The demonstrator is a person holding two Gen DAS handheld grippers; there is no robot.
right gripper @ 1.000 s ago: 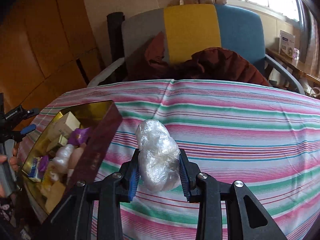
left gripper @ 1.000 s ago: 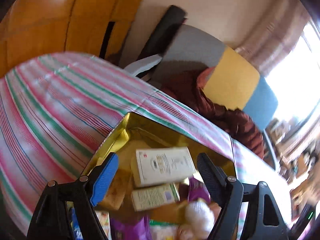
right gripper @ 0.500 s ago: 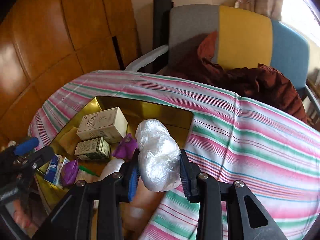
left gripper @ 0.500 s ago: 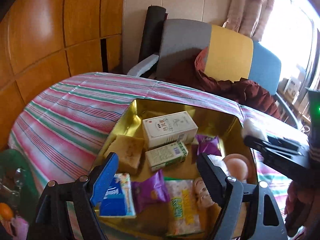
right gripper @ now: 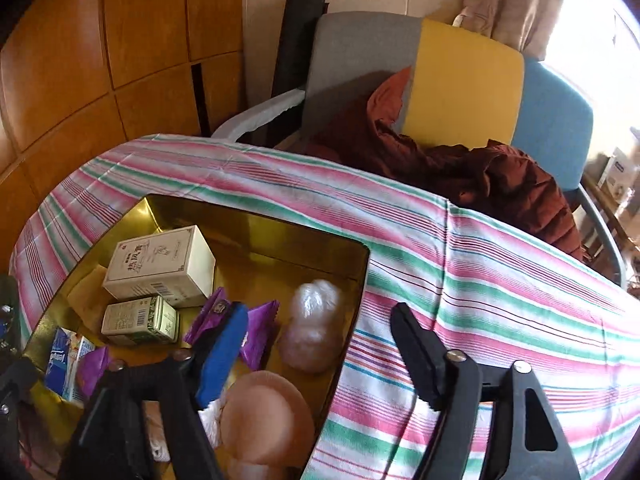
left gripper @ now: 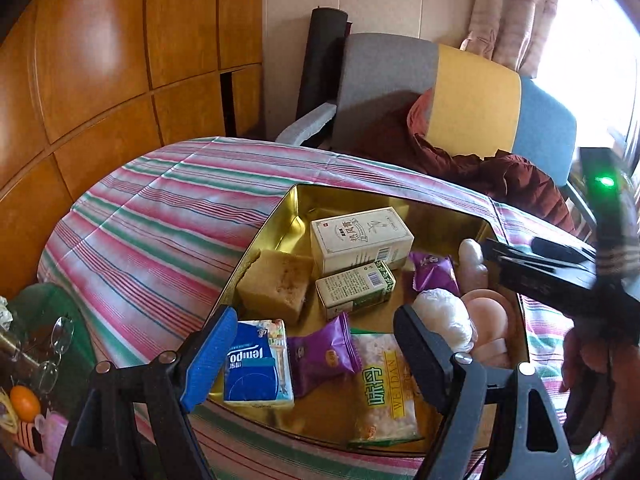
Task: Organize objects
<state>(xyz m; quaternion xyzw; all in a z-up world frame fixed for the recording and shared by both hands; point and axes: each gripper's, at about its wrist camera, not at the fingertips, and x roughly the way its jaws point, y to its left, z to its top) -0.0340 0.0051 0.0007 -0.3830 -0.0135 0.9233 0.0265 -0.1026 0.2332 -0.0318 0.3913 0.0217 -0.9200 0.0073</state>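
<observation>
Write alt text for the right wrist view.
The right gripper, its jaws just opened and empty, hangs over a gold tin on a striped tablecloth. A plastic-wrapped bundle lies in the tin, among boxes and purple packets.

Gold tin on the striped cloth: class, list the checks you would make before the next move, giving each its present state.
1. Plastic-wrapped bundle lies inside the gold tin: ok.
2. Right gripper has just been opening; nothing between its fingers: ok.
3. Left gripper open and empty: ok.
4. Bundle fully settled, not rolling: cannot tell.
5. Both boxes, the larger cream box and the small green box, stay within the tin walls: ok.
6. More loose items left on the striped cloth: none visible in these views, but beyond them cannot tell.
</observation>
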